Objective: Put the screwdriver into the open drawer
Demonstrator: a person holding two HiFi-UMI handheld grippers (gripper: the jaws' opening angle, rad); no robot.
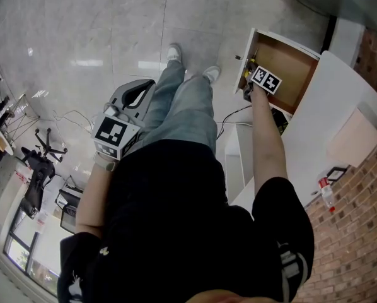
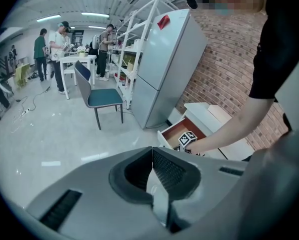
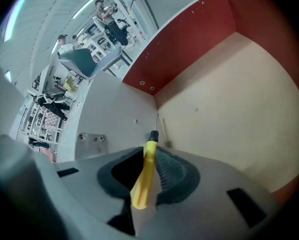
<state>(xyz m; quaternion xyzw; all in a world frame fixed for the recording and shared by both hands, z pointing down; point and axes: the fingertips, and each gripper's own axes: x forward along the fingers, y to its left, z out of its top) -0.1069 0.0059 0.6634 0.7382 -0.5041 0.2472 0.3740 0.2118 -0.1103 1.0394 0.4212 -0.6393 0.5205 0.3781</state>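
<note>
While the right claw (image 3: 150, 156) clamps the screwdriver (image 3: 143, 179) by its yellow handle over the open drawer (image 3: 229, 99), tip near the drawer's corner, the left claw (image 2: 152, 170) hangs well clear of the drawer, jaws together, empty; further descent may jam the tip into the drawer floor.

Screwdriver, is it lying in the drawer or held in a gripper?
Held: the right gripper clamps the screwdriver by its yellow handle, tip pointing into the open drawer.
</note>
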